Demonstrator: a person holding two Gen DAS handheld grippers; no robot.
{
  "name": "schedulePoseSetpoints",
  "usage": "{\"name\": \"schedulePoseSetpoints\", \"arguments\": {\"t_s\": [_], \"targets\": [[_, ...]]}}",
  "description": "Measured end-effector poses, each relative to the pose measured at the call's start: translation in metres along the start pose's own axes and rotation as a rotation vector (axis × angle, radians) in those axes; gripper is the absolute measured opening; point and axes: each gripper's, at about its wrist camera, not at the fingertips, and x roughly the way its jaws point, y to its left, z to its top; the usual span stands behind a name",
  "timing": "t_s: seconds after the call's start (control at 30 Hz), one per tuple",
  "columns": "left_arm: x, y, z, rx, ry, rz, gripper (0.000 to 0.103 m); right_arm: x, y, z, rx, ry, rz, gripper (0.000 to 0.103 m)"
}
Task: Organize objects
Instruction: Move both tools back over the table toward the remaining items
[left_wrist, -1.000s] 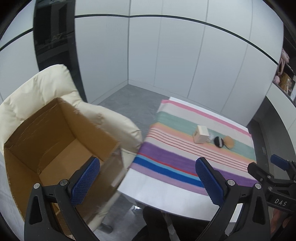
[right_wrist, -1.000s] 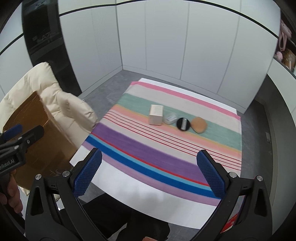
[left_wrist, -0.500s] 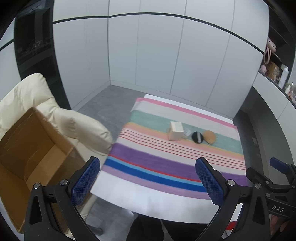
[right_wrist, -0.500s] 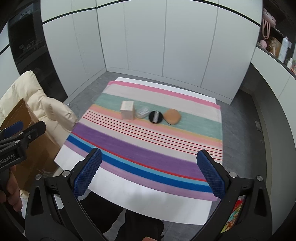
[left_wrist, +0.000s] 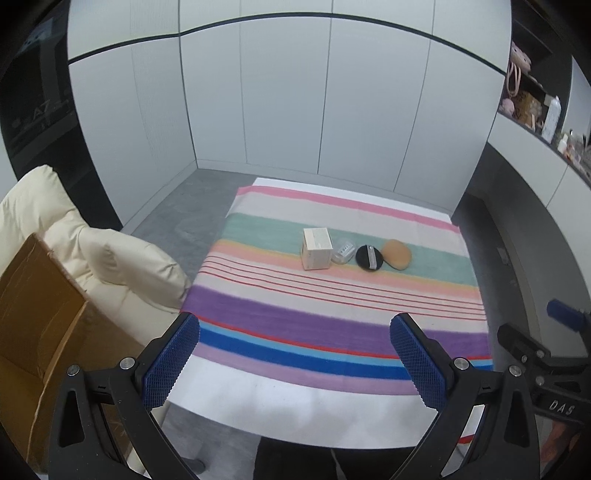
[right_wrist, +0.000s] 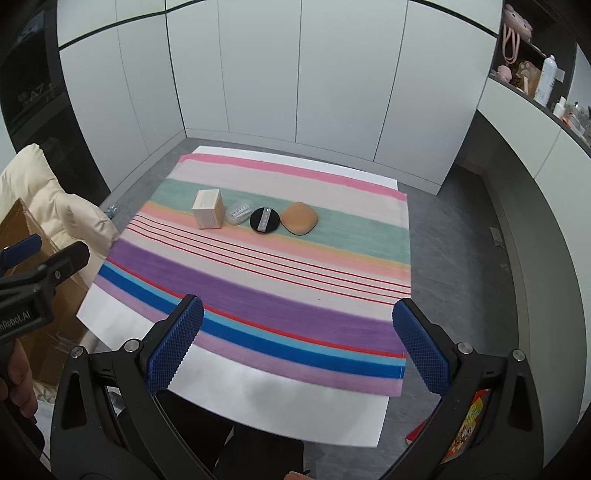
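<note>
**Both grippers wide open, empty, short of the four items**

Left gripper (left_wrist: 294, 358): jaws spread wide, nothing between them. It hangs over the near edge of the white table (left_wrist: 280, 410), blue pads framing the purple and blue bands of the striped cloth (left_wrist: 332, 317).

Right gripper (right_wrist: 298, 345): same state, jaws wide, nothing held, above the near cloth edge. In its view the left gripper's body shows at the far left with a hand (right_wrist: 16, 384) on the handle.

Items sit in one row on the green band, well ahead of both jaw pairs, no contact with either:
- small beige box (right_wrist: 208, 213), upright, leftmost. Ahead and left of centre for the right jaws, about centred for the left jaws.
- clear plastic case (right_wrist: 239, 213), just beside the box on its right, apparently touching it.
- round black puff (right_wrist: 265, 219) with a grey strap, next right, roughly centred ahead of the right jaws.
- tan puff (right_wrist: 299, 218), rightmost, its edge against the black one.

Outside the left jaw on its left: open cardboard box (left_wrist: 40, 317) resting on a cream padded chair (left_wrist: 110, 266), beside the table's left edge.
</note>
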Motion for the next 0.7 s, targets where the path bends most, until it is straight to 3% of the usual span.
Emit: {"name": "schedulePoseSetpoints", "arguments": {"t_s": [0.1,0.53,0.7], "targets": [[0.022,-0.008,0.001,0.034,-0.029,0.033,0.103,0.024,-0.002,0.008,-0.022,-0.007,-0.023,0.103],[0.150,-0.032,0.017,0.008,0.076,0.028,0.103,0.149,-0.024,0.037,-0.019,0.047,-0.005,0.103],[0.193,-0.036,0.023,-0.001,0.101,0.021,0.096,0.197,-0.026,0.036,-0.013,0.082,0.007,0.101]]}}
